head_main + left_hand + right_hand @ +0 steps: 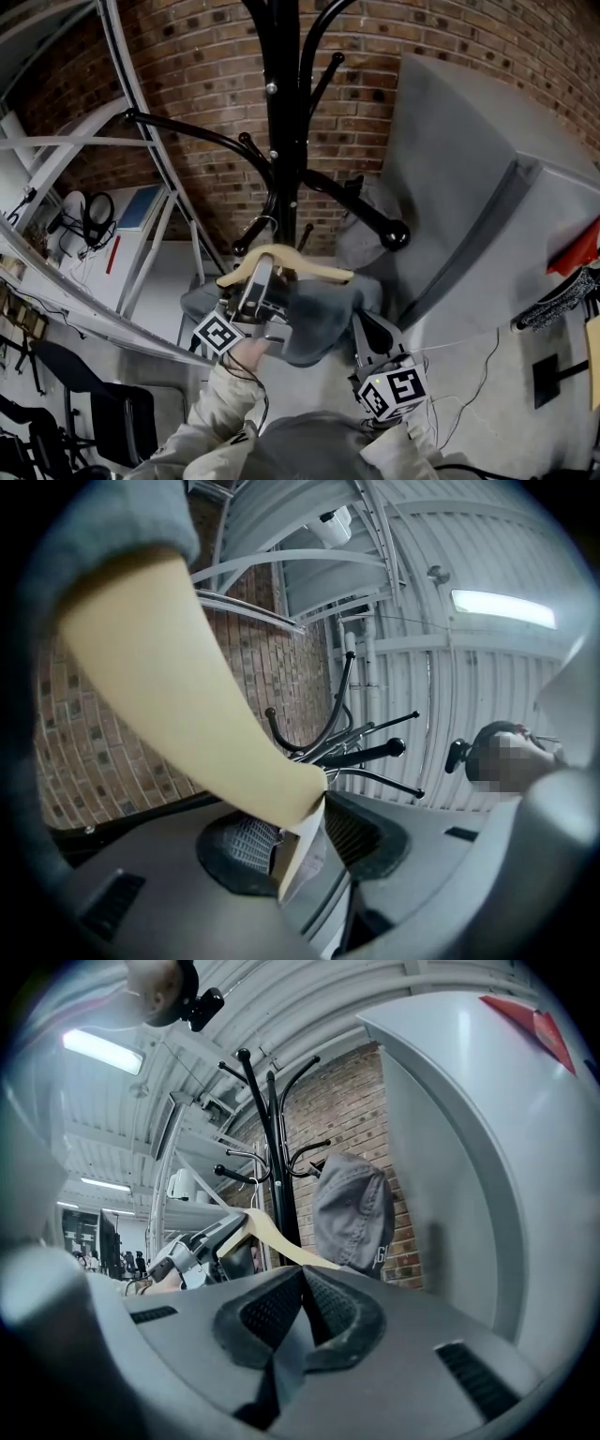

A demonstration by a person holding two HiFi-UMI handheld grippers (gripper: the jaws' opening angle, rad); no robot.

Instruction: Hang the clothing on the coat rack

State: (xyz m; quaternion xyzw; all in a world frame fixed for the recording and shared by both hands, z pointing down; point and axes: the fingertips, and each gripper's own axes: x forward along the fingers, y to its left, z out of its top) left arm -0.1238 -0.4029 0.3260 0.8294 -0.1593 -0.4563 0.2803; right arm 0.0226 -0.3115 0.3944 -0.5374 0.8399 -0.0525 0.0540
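Hanger up at the rack, left jaws slack around it
Your left gripper (305,822) had its jaws apart, with the wooden hanger (309,270) lying between them. Your right gripper (302,1279) was pinched on the grey garment (314,323) draped over that hanger. The hanger's hook (265,225) sat just beside the coat rack (281,112) pole, among its lower arms.

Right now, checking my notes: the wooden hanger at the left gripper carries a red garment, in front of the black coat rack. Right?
Not quite: the garment on the wooden hanger is grey, not red, as the head view shows. The hanger is at the left gripper, in front of the black coat rack.
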